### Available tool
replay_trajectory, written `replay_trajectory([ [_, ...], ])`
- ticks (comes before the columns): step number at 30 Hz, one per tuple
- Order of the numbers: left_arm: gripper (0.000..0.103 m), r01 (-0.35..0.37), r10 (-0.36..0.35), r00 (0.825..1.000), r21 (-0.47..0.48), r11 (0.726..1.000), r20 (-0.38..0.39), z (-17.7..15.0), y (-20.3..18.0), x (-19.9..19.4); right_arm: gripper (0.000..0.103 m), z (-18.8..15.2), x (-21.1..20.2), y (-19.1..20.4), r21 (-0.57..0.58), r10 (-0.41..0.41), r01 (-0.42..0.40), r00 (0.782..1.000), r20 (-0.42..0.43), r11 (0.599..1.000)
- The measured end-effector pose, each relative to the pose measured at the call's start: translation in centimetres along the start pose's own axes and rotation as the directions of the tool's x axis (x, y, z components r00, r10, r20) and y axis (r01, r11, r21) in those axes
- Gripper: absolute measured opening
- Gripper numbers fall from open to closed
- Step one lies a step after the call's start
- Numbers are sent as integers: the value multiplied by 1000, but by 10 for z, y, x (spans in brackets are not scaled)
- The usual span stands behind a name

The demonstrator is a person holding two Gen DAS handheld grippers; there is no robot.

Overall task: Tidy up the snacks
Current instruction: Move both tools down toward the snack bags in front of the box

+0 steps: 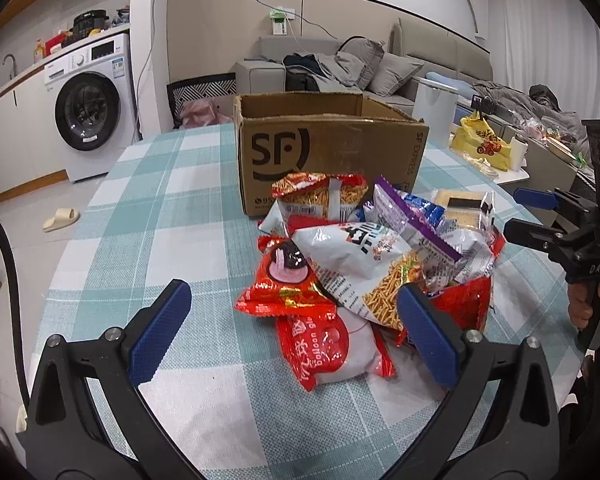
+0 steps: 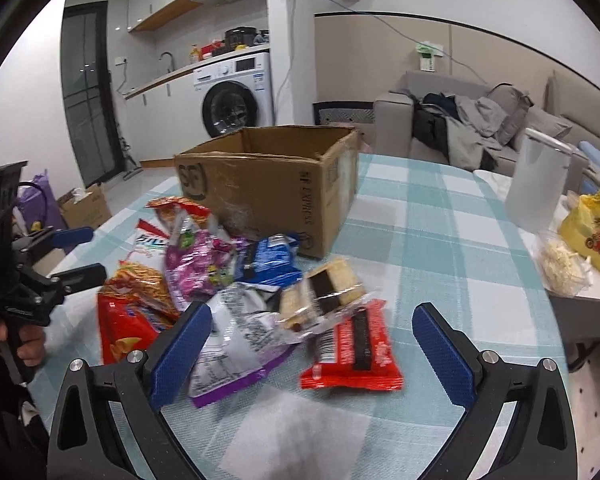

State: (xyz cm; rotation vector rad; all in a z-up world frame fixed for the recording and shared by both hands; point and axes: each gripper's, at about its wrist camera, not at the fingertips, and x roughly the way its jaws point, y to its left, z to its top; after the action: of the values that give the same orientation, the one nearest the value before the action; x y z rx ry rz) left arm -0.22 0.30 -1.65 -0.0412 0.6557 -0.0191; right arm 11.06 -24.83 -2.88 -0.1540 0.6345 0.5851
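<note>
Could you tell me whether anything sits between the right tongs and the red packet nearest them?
Nothing visible does. The right tongs are open with the red packet lying flat on the tablecloth between the fingers; a clear cracker pack overlaps its far end.

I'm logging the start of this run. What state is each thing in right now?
Cardboard box: upright, top open, nothing visible inside.
Snack packets: sealed, heaped loosely on the tablecloth in front of the box.
Left gripper: open, holding nothing.
Right gripper: open, holding nothing.
Washing machine: door closed.
</note>
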Motion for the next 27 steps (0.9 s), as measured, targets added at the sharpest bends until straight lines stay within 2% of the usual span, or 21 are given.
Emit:
replay_trajectory([
  [6,102,45,-44,997,0,999,-60,-3,-3,6,97,-2,5,22,-47,74,-75,997,-29,996],
  [11,102,67,-65,996,19,998,-65,-5,-6,-1,83,-5,13,28,-41,125,-128,990,-71,991],
  [14,102,63,-59,994,45,997,-87,-6,-12,1,78,-7,20,32,-47,137,-142,986,-95,989],
  [18,102,55,-49,990,44,998,-129,-10,-14,7,77,-8,26,37,-72,140,-149,983,-119,986],
  [27,102,81,-80,974,-5,997,-211,-16,-8,28,76,-2,50,44,-92,127,-145,975,-181,985],
])
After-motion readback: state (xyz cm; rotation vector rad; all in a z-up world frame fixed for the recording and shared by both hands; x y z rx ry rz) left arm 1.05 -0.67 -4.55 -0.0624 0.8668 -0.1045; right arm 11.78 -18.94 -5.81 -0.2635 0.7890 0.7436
